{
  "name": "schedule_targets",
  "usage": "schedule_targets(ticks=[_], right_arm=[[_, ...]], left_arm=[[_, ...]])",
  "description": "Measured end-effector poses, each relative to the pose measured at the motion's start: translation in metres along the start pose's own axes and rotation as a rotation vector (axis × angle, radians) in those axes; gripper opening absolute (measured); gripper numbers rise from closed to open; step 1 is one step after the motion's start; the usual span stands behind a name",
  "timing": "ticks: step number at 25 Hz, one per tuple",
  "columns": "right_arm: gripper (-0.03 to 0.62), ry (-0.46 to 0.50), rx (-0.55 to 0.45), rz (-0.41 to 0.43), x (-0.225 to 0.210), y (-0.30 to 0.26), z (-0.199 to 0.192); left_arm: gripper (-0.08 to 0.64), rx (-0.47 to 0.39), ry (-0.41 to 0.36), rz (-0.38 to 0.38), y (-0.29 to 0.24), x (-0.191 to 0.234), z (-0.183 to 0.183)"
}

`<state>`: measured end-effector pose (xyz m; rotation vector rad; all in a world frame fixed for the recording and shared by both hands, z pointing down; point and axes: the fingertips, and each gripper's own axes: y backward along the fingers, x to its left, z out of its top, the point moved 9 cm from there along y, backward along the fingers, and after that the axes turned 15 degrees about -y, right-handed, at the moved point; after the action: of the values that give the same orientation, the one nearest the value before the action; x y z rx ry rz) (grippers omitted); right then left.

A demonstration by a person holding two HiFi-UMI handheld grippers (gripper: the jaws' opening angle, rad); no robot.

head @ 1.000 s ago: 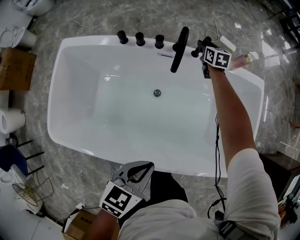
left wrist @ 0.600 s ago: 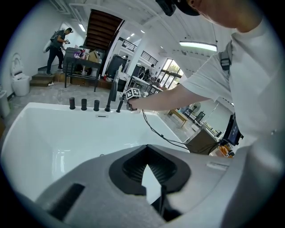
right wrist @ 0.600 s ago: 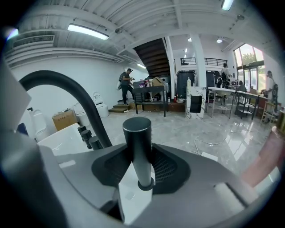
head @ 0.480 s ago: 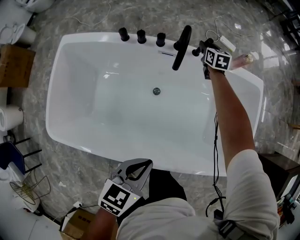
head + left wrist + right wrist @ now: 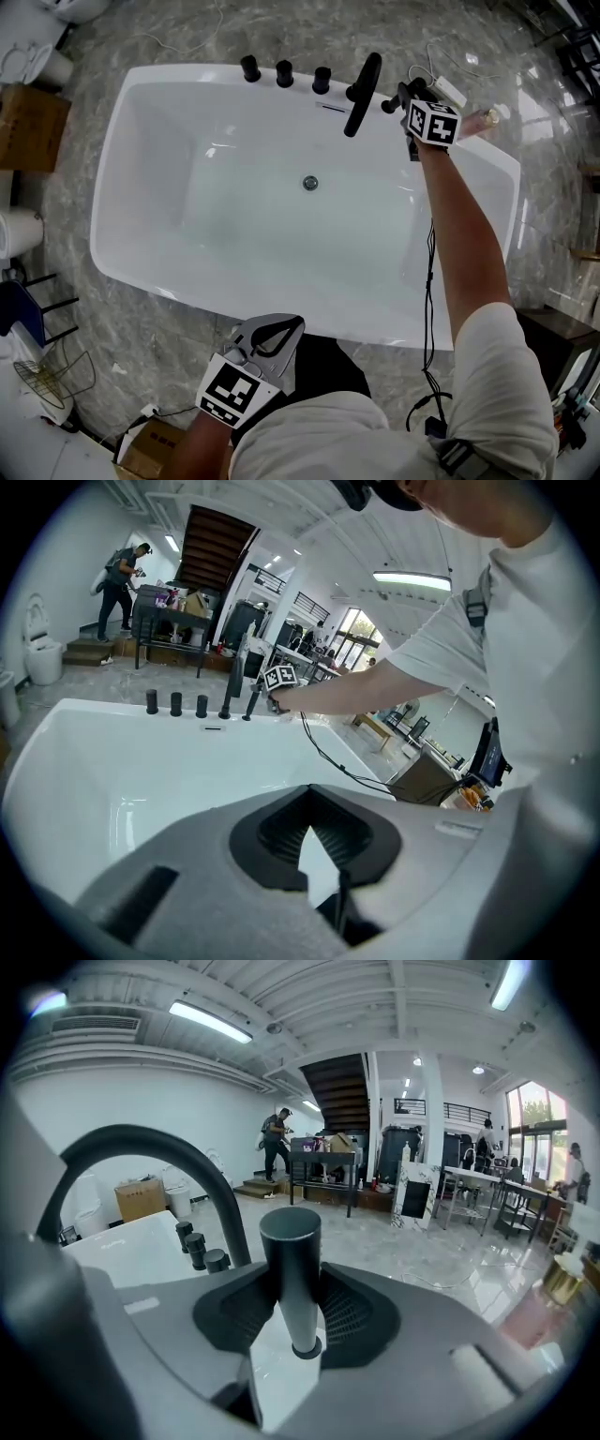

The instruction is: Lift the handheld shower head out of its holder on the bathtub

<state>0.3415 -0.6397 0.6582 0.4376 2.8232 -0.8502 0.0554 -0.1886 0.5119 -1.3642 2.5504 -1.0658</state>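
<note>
No readable text, label, brand or number on anything in view.

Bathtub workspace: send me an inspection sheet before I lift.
Surface: white bathtub, only the drain in its basin.
Job's things: handheld shower head upright beside the spout; seated or lifted, cannot tell.
Clutter: bottle by the tub's far corner; cardboard box on the floor.
Grippers: right gripper shut on the shower head; left gripper shut, empty.
Cables: black cable hanging along the right arm.
Surroundings: marble floor; person by the stairs.
</note>
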Motion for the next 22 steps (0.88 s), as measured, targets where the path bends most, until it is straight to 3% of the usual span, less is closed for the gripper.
schedule_targets(ticks=[22], right_arm=[[0.146, 0.088, -0.093, 0.055, 0.037, 0.092, 0.046]], left_arm=[[0.006, -0.04, -0.052, 0.012, 0.038, -0.034, 0.006]])
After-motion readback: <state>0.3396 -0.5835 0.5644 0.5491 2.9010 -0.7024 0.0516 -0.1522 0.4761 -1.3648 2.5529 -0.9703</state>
